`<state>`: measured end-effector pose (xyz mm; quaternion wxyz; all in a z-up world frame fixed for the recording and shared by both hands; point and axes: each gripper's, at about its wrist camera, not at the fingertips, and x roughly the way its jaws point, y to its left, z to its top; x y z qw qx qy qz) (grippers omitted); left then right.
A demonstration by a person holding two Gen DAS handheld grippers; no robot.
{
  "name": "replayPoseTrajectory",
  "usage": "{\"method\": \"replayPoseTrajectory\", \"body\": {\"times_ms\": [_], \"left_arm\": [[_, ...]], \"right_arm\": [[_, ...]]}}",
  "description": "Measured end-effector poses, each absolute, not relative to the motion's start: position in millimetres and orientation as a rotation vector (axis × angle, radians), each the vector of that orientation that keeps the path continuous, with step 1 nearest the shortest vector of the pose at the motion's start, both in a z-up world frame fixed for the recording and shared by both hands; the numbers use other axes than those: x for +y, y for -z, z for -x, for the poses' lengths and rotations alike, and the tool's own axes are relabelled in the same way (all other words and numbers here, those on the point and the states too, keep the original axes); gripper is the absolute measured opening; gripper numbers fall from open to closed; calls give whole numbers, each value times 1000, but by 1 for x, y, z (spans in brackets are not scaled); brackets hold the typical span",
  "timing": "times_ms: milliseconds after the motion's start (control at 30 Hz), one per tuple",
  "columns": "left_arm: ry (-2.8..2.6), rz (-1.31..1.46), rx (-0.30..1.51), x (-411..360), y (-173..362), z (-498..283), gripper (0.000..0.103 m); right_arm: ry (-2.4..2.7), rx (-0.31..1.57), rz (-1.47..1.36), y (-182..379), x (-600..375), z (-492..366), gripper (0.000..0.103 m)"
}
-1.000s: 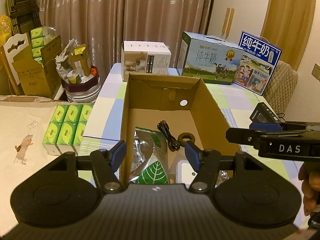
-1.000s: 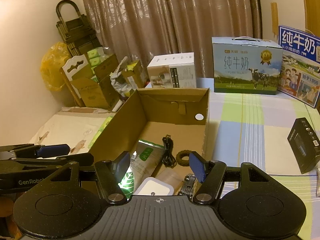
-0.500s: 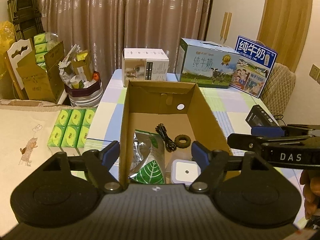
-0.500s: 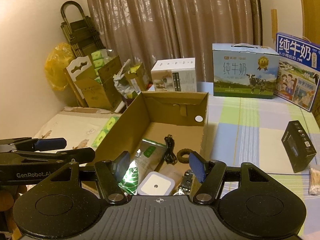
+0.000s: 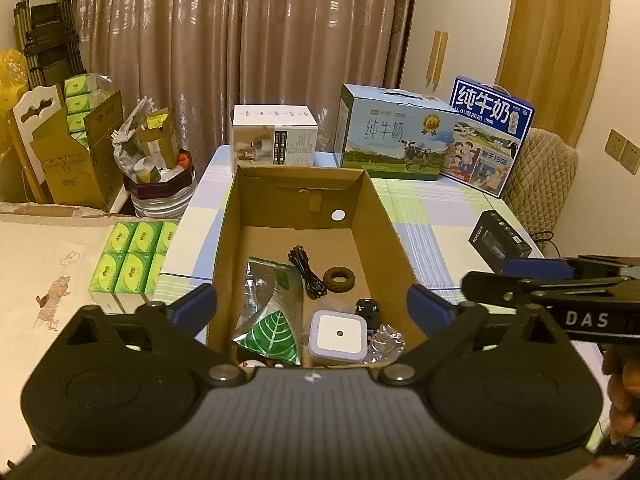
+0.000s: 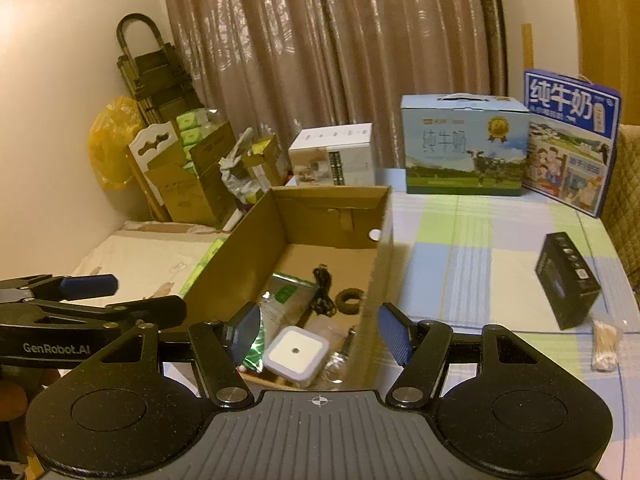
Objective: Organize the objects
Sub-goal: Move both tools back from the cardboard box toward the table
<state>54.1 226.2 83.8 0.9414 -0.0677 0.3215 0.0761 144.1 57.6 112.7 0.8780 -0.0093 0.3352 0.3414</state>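
An open cardboard box point(image 5: 384, 216) point(image 6: 248, 240) stands on the checked tablecloth. Inside lie a green leaf-print pouch point(image 5: 272, 320) point(image 6: 280, 292), a black cable point(image 5: 306, 268) point(image 6: 322, 288), a brown ring point(image 5: 339, 279) point(image 6: 351, 300), a white square plug light point(image 5: 338, 336) point(image 6: 295, 354), a small black item point(image 5: 368, 308) and clear wrapping point(image 5: 386, 338). My left gripper point(image 5: 312, 306) is open above the box's near end, holding nothing. My right gripper point(image 6: 318, 330) is open and empty over the box's near right corner. Each gripper shows at the edge of the other's view.
On the table right of the box lie a black box point(image 5: 500, 240) point(image 6: 568, 284) and a bundle of cotton swabs point(image 6: 604, 346). Milk cartons point(image 5: 394, 138) point(image 6: 464, 146) and a white box point(image 5: 274, 140) stand behind. Green tissue packs point(image 5: 132, 256) sit left of the table.
Both grippers have drawn back and risen from the box, showing more of its contents. The left jaws have spread wider.
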Motion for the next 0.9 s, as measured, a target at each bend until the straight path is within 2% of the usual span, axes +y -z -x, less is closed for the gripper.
{"method": "replayPoseTrajectory", "body": {"times_ms": [433,900], "left_arm": [[-124,130,647,182,-80,-52,102],[17,97,644,85,-75,-90,102]], "right_arm": [[-572,697,-24,-103,-28,-133,62],[-344,686,-85,-94,-151,-135,62]]}}
